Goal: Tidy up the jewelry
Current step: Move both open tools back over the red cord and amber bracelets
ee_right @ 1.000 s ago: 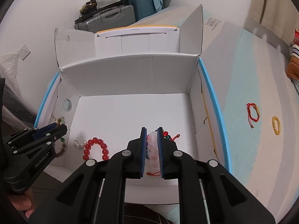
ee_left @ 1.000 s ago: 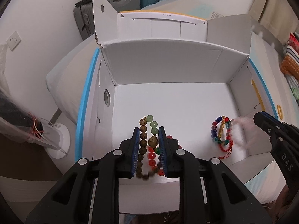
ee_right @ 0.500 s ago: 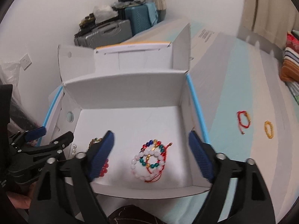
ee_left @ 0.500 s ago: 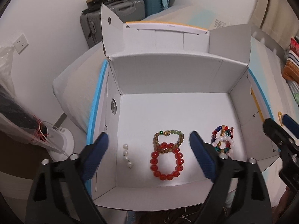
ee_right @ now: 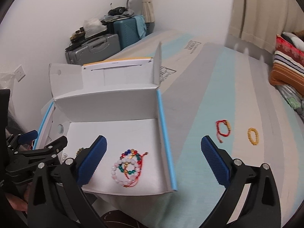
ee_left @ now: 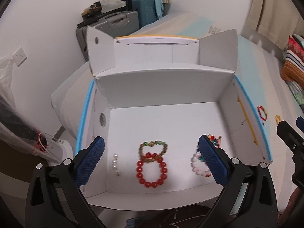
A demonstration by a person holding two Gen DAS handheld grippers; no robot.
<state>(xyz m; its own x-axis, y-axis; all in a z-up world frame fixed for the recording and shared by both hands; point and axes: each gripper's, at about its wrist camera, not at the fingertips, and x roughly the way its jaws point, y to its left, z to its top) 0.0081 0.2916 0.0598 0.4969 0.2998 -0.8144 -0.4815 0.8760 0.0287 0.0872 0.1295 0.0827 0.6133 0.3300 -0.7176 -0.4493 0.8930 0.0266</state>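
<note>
I am over a bed (ee_right: 218, 87), and the white box (ee_left: 165, 87) sits open on it with its lid flaps standing up at the far side. My left gripper (ee_left: 150, 161) hangs above the near edge of the box, jaws spread wide and holding nothing; my right gripper (ee_right: 153, 158) straddles the box's blue-edged right wall, equally wide and equally empty. Inside the box lie a red bead bracelet (ee_left: 151, 171) overlapping a brown-green bead bracelet (ee_left: 153, 148), a short pearl strand (ee_left: 115, 164) to their left, and on the right a pile of multicolour and pale pink bracelets (ee_right: 128, 166). Two pieces are not yet in: a red cord bracelet (ee_right: 223, 130) and a yellow bead bracelet (ee_right: 253, 135), both flat on the bedcover, well apart from the box and to its right. That is the relation my next move turns on, as I judge it. They lie ahead and to the right of my right jaws, the cord piece nearer, just past my right fingertip's line, its long axis running roughly away from me. My right hand is plainly the closer one; the box stands between my left and them.
</note>
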